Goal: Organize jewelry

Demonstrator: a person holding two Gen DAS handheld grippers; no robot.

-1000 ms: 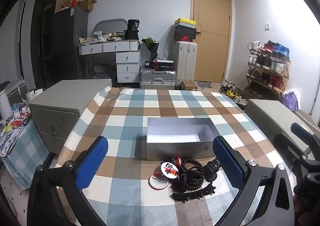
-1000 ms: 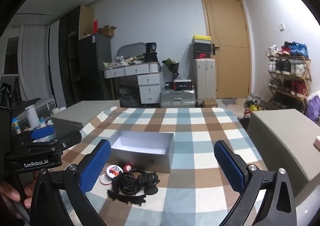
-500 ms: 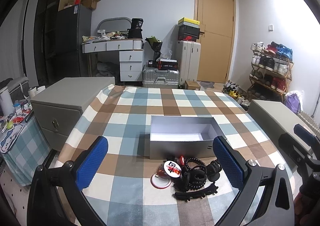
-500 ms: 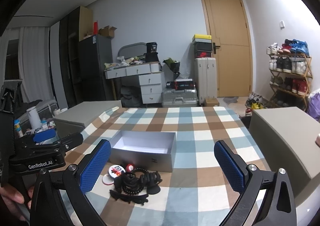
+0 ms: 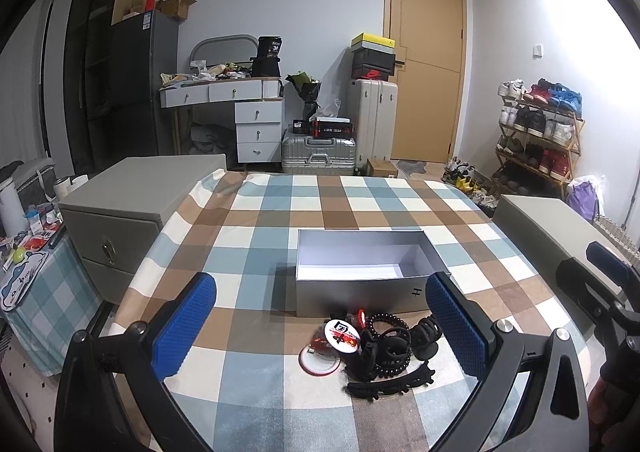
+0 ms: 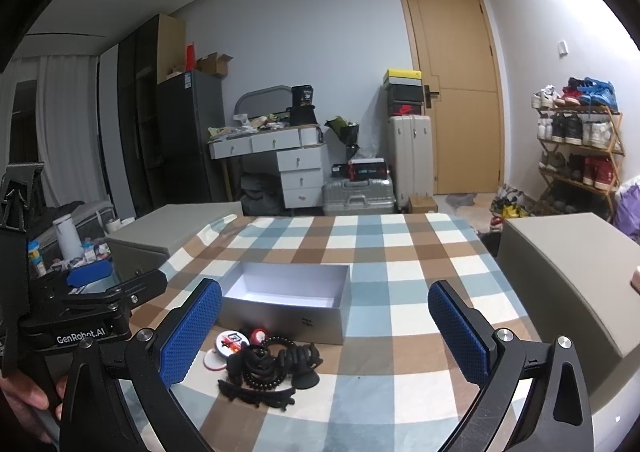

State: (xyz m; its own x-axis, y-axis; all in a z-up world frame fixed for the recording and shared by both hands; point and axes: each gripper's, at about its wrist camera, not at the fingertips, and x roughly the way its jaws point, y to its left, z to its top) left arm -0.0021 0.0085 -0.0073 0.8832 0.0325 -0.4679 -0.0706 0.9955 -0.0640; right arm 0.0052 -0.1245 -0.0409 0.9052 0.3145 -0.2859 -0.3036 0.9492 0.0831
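I hold both grippers — left (image 5: 320, 326) and right (image 6: 325, 330) — spread wide and empty above the cloth (image 5: 256, 223); the jewelry pile (image 5: 372, 348) lies just before the open box (image 5: 360, 292)

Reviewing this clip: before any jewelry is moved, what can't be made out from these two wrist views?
- Silver box: near floor hidden behind its front wall, both views.
- Black pile: pieces overlap; count unclear.
- Round badge: print too small.
- Right hand-held gripper: its fingers are cut off by the bottom edge; the left hand-held gripper likewise.
- Hand: mostly outside the right wrist view.
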